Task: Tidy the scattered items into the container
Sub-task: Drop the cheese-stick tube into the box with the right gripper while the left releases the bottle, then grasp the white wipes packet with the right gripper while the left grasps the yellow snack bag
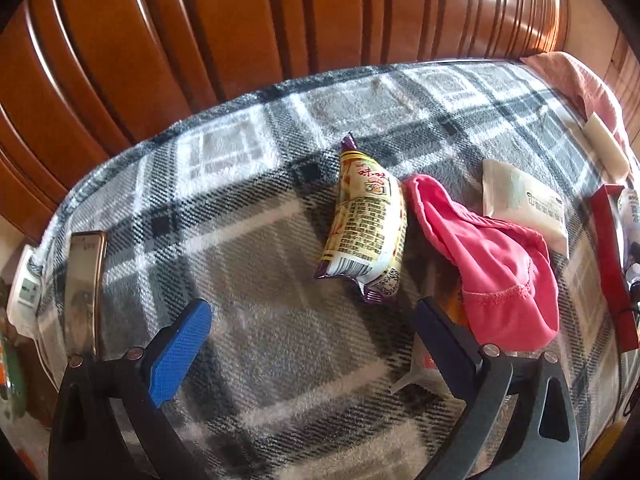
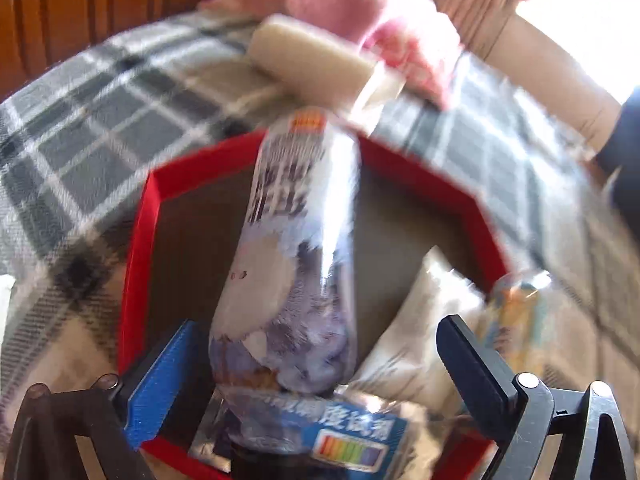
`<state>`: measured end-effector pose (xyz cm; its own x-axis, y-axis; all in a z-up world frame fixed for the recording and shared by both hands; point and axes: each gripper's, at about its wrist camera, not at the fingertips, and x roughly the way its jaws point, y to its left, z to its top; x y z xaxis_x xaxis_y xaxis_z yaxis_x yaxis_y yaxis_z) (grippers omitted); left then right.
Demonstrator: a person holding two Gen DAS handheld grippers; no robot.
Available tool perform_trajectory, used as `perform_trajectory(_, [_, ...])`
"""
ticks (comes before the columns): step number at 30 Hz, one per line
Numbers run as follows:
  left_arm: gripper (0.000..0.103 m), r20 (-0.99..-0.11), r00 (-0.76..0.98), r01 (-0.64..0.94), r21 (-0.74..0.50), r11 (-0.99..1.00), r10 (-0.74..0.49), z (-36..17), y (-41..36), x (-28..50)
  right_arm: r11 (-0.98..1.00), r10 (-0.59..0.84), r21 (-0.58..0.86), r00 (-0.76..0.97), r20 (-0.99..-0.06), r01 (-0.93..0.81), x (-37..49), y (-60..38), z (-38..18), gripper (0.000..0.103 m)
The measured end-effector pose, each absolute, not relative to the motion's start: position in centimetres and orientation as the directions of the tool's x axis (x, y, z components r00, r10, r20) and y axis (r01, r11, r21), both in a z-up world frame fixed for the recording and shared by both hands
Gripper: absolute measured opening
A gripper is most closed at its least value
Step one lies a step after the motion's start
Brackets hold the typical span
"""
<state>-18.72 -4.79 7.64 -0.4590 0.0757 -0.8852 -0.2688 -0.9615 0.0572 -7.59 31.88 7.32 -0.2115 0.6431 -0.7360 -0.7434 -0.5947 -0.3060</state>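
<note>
**Packet loose over the red box, more still on the blanket**

The right gripper [image 2: 316, 364] stands with its jaws spread wide over the red container [image 2: 140, 240]; a long blue-and-white snack packet [image 2: 288, 264] lies between them, but neither pad presses on it, and it leans across the box with its far end over the back rim; the picture is blurred, so whether it rests fully inside cannot be told. A white pouch [image 2: 424, 328] and a flat blue-labelled packet [image 2: 360, 436] already sit in the box. The risk, as a judgement: the tall packet may tip out over the rim, or catch on a finger as the gripper moves.

The left gripper [image 1: 316, 344] hovers open and empty above the plaid blanket [image 1: 248, 208]; ahead lie a yellow snack packet [image 1: 366, 220], a pink cloth [image 1: 496, 264] and a pale sachet [image 1: 524, 204]. The cloth overlaps the sachet's edge and covers something orange beside the right-hand finger, so it may drag its neighbours; a phone [image 1: 84, 284] sits near the blanket's left edge, and soft fleece could bunch under a pinch.
</note>
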Motion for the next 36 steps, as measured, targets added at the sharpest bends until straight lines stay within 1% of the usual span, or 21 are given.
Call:
perform_trajectory(2, [0.103, -0.884, -0.461, -0.268, 0.05, -0.962, 0.082, 7.6, -4.9, -18.9, -0.568, 0.717, -0.366, -0.224, -0.66, -0.737, -7.7, 30.0, 8.6, 0.102])
perform_trajectory(4, [0.103, -0.882, -0.462, -0.275, 0.038, -0.961, 0.098, 7.6, -4.7, -19.1, -0.629, 0.703, -0.327, -0.336, -0.627, -0.705, -7.9, 27.9, 10.1, 0.103])
perform_trajectory(5, [0.103, -0.881, -0.461, -0.282, 0.03, -0.959, 0.108, 7.6, -4.6, -19.2, -0.706, 0.64, -0.27, -0.426, -0.639, -0.655, -8.3, 26.9, 10.7, 0.103])
perform_trajectory(6, [0.103, -0.881, -0.459, -0.288, 0.023, -0.957, 0.117, 7.5, -4.4, -19.3, -0.801, 0.532, -0.201, -0.518, -0.67, -0.563, -9.1, 25.7, 11.0, 0.103])
perform_trajectory(8, [0.103, -0.883, -0.455, -0.288, 0.025, -0.957, 0.113, 7.1, -4.1, -19.5, -0.9, 0.377, -0.136, -0.584, -0.719, -0.414, -11.2, 23.7, 10.6, 0.103])
perform_trajectory(9, [0.103, -0.887, -0.449, -0.287, 0.029, -0.958, 0.108, 6.9, -4.1, -19.6, -0.927, 0.33, -0.133, -0.591, -0.736, -0.351, -12.4, 22.6, 10.0, 0.103])
perform_trajectory(11, [0.103, -0.893, -0.438, -0.287, 0.029, -0.958, 0.104, 6.5, -4.2, -19.7, -0.95, 0.294, -0.163, -0.581, -0.759, -0.267, -14.7, 21.1, 8.1, 0.103])
perform_trajectory(14, [0.103, -0.894, -0.437, -0.297, 0.037, -0.954, 0.102, 6.5, -4.7, -19.3, -0.96, 0.257, -0.154, -0.509, -0.822, -0.235, -18.5, 21.1, 4.3, 0.103])
perform_trajectory(15, [0.103, -0.893, -0.44, -0.3, 0.044, -0.953, 0.097, 6.5, -4.8, -19.1, -0.97, 0.216, -0.125, -0.503, -0.837, -0.209, -19.6, 21.5, 3.2, 0.103])
perform_trajectory(17, [0.103, -0.894, -0.44, -0.303, 0.06, -0.951, 0.084, 6.4, -4.9, -18.9, -0.991, 0.087, -0.011, -0.574, -0.814, -0.135, -20.7, 22.2, 2.5, 0.103])
perform_trajectory(20, [0.103, -0.899, -0.432, -0.307, 0.071, -0.949, 0.072, 6.0, -4.8, -19.0, -0.995, -0.027, 0.077, -0.564, -0.826, -0.064, -22.5, 22.9, 2.0, 0.102])
perform_trajectory(22, [0.103, -0.897, -0.436, -0.3, 0.061, -0.952, 0.08, 6.1, -4.7, -19.3, -0.993, -0.068, 0.112, -0.546, -0.835, -0.048, -23.2, 23.1, 1.8, 0.097])
perform_trajectory(23, [0.103, -0.894, -0.438, -0.3, 0.048, -0.953, 0.093, 6.3, -4.7, -19.4, -0.993, -0.075, 0.112, -0.537, -0.84, -0.037, -23.2, 22.9, 2.0, 0.094])
perform_trajectory(25, [0.103, -0.889, -0.44, -0.32, 0.022, -0.947, 0.128, 6.8, -4.3, -19.8, -0.994, -0.091, 0.108, -0.527, -0.845, -0.002, -22.6, 22.5, 2.4, 0.082])
perform_trajectory(26, [0.103, -0.886, -0.444, -0.329, 0.021, -0.944, 0.135, 7.0, -4.2, -19.9, -0.996, -0.086, 0.093, -0.522, -0.849, 0.014, -22.1, 22.2, 2.6, 0.082])
perform_trajectory(27, [0.103, -0.881, -0.454, -0.337, 0.029, -0.941, 0.135, 7.2, -3.9, -20.0, -0.997, -0.074, 0.066, -0.526, -0.847, 0.033, -21.4, 22.1, 2.8, 0.082])
perform_trajectory(28, [0.103, -0.876, -0.463, -0.342, 0.039, -0.939, 0.132, 7.4, -3.7, -20.0, -0.998, -0.061, 0.039, -0.53, -0.846, 0.051, -20.8, 22.0, 2.9, 0.089])
perform_trajectory(30, [0.103, -0.871, -0.474, -0.35, 0.049, -0.935, 0.131, 7.7, -3.2, -20.0, -0.996, -0.032, -0.01, -0.475, -0.879, 0.085, -19.9, 22.2, 2.4, 0.103])
perform_trajectory(31, [0.103, -0.871, -0.472, -0.357, 0.048, -0.933, 0.136, 7.7, -3.1, -19.9, -0.992, -0.05, -0.003, -0.423, -0.905, 0.124, -19.5, 22.3, 1.9, 0.103])
perform_trajectory(32, [0.103, -0.873, -0.467, -0.362, 0.045, -0.931, 0.14, 7.7, -2.9, -19.9, -0.982, -0.02, -0.051, -0.369, -0.929, 0.183, -19.1, 21.9, 1.1, 0.103])
perform_trajectory(36, [0.103, -0.89, -0.44, -0.366, 0.059, -0.929, 0.117, 6.9, -2.2, -20.1, -0.907, 0.062, -0.245, -0.466, -0.882, 0.343, -18.5, 19.5, 1.7, 0.103])
